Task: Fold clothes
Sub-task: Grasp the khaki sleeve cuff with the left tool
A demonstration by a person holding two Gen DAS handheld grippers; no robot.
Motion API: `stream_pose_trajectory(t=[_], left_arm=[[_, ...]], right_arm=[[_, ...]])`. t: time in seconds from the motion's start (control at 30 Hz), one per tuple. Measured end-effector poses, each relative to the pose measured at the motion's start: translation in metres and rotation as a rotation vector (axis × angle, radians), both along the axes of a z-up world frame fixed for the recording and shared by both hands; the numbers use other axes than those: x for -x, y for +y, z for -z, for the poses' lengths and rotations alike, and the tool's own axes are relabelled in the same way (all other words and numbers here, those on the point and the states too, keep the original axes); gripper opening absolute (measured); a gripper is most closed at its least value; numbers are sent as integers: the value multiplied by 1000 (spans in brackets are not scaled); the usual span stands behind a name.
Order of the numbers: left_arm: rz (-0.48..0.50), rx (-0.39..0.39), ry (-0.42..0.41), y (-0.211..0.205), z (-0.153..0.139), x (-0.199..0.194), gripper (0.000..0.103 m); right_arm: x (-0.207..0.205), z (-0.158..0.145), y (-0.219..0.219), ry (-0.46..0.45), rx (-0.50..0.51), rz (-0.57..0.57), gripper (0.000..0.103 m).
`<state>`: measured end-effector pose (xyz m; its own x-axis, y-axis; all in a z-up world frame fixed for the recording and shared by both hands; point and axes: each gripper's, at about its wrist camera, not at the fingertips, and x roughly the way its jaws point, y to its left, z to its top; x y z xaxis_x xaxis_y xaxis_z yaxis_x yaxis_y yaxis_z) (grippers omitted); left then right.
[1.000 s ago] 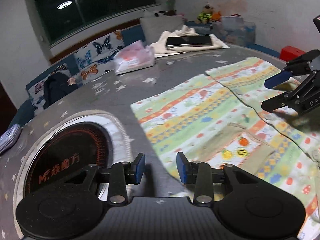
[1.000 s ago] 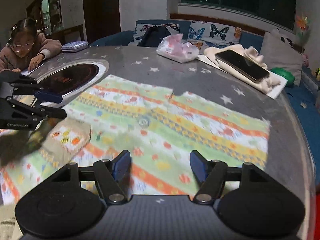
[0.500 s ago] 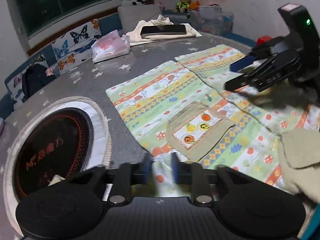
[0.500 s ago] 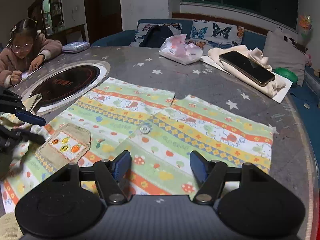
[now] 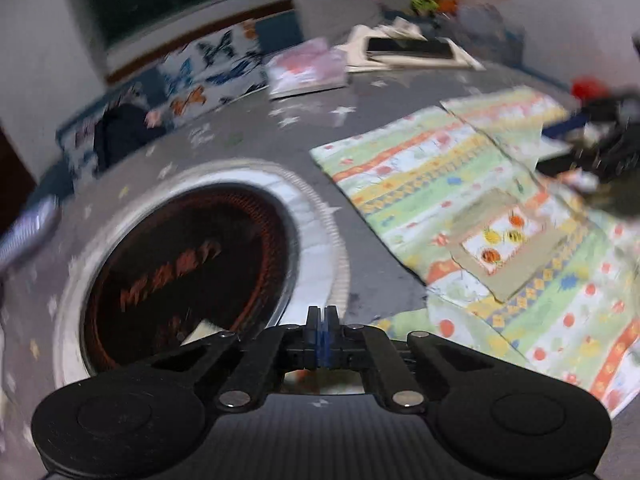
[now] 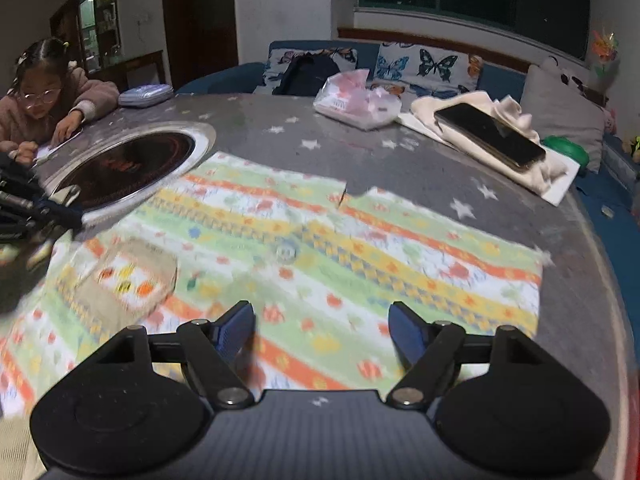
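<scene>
Garment: printed, buttoned top, spread across the grey table, pocket side up, beside the inset cooktop.
Left gripper: pads pressed together at the garment's near edge; whether cloth is caught between them cannot be told.
Right gripper: fingers spread wide, holding nothing, above the hem.
Progress: body flat; no fold visible; folding remains.

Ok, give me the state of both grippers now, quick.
Left gripper: shut; whether it pinches the colourful striped patterned garment cannot be told.
Right gripper: open, empty, above that garment.
</scene>
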<state>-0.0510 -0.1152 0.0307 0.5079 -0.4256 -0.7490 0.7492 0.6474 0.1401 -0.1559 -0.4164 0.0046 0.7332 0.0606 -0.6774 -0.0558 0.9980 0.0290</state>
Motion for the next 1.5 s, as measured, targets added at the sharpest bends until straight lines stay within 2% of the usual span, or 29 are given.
stream_pose_trajectory(t=[0.07, 0.13, 0.17, 0.2, 0.27, 0.37, 0.53, 0.67, 0.73, 0.8, 0.87, 0.93, 1.0, 1.03, 1.07, 1.1, 1.17, 1.27, 1.5], left_arm=[[-29, 62, 56, 14, -5, -6, 4], [3, 92, 64, 17, -13, 1, 8], [32, 93, 60, 15, -15, 7, 17], [63, 93, 56, 13, -17, 14, 31], [121, 69, 16, 7, -18, 29, 47], [134, 11, -61, 4, -16, 41, 50], [1, 23, -144, 32, -23, 42, 51], [-155, 14, -225, 59, -24, 38, 58], [-209, 8, -219, 69, -22, 33, 62], [-234, 9, -165, 75, -15, 25, 64], [-247, 1, -111, 76, -8, 16, 64], [-256, -9, -53, 77, -1, 8, 55], [-247, 8, -3, 78, 3, 5, 30], [-242, 14, 4, 79, 3, 5, 24], [-238, 6, -9, 79, 3, 6, 12], [-234, -3, -23, 78, 2, 7, 8], [-250, -29, -66, 80, 1, 8, 5], [-272, -32, -79, 86, 0, 4, 4], [-306, -104, -123, 90, 6, 2, 1]], right_arm=[[-9, 0, 1, -4, -17, 3, 77], [-13, 2, 3, -11, -14, -9, 78], [-14, 2, 3, -12, -14, -14, 78], [-16, 2, 4, -11, -12, -19, 78], [-18, 2, 6, -9, -10, -28, 78], [-16, -1, 8, -2, -6, -37, 76], [7, -13, 9, -6, -6, -41, 76], [39, -23, 8, -5, 2, -32, 76], [56, -27, 7, -11, 21, -24, 76], [69, -30, 5, -12, 35, -9, 76], [78, -31, 1, -10, 35, 18, 76], [86, -31, -5, -7, 32, 48, 76], [92, -29, -12, -1, 23, 81, 76], [93, -28, -15, 5, 19, 96, 76], [94, -25, -18, 12, 14, 108, 76], [93, -23, -21, 19, 8, 117, 77], [89, -16, -25, 34, -11, 130, 77], [80, -9, -20, 41, -10, 120, 78], [66, -6, -6, 26, -8, 103, 80]])
